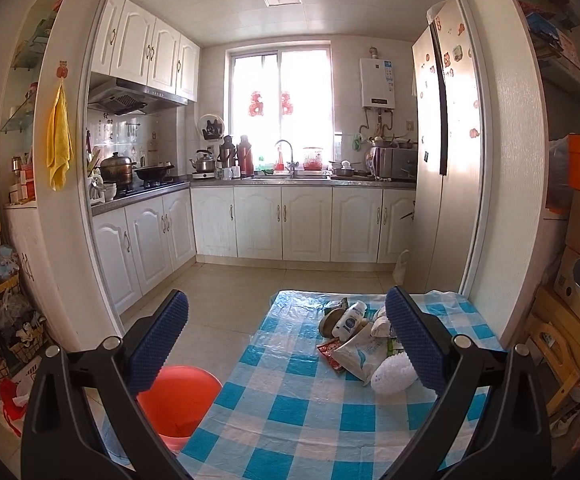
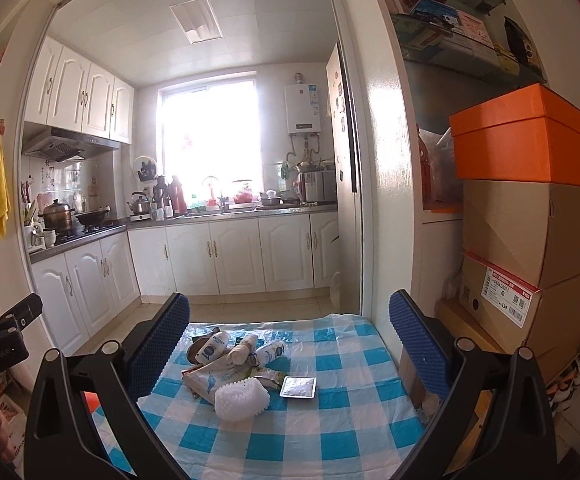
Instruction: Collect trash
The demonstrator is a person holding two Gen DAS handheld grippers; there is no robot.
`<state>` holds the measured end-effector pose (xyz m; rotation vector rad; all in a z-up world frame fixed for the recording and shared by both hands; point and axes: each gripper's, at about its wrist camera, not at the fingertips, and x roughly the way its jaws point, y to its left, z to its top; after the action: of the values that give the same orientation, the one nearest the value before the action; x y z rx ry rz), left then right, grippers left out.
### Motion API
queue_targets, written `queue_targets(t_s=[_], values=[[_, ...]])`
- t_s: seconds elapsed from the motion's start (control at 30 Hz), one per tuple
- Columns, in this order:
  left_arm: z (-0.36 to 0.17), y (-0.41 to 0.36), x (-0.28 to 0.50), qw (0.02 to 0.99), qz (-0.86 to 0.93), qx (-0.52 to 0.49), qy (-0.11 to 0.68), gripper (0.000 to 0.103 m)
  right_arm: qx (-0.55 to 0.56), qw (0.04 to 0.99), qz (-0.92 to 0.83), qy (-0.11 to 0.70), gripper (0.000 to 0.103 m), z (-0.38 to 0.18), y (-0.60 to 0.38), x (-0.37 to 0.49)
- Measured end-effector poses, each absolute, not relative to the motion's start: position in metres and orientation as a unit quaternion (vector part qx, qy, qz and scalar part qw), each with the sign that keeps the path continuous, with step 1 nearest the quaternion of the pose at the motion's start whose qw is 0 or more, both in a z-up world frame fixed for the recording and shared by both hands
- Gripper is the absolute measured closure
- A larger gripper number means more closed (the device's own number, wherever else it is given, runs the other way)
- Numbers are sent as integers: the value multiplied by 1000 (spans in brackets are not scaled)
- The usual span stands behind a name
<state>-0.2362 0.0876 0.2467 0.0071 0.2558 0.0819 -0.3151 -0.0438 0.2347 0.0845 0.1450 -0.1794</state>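
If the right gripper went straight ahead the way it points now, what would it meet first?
Probably nothing soon: the open right gripper aims above the trash pile, over the white foam fruit net and white plastic bottles, toward the kitchen floor. Depth is uncertain.

Heaped together near the far end of the blue-and-white checked tabletop (image 2: 342, 408): a white foam net sleeve (image 2: 241, 399) at the near edge, a crumpled white pouch (image 2: 206, 380) just behind it, two small white bottles (image 2: 209, 347) (image 2: 268, 352) lying on their sides, a red wrapper (image 1: 329, 350) on the left. Just right of the heap, lying flat and apart, a square silver foil packet (image 2: 298, 387). Below the tabletop's left edge, on the floor, an orange-red bucket (image 1: 178, 400), upright, mouth open.
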Motion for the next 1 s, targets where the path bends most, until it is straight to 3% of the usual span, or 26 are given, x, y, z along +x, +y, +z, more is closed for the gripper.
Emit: queue_targets(t_s=[0.63,1.0], values=[[244,87,-235,990,39,3,135,4,39,992,-95,74,4,234,-47,-311],[217,87,-202,982,54,10,178,4,44,988,-90,120,4,207,-58,-278]])
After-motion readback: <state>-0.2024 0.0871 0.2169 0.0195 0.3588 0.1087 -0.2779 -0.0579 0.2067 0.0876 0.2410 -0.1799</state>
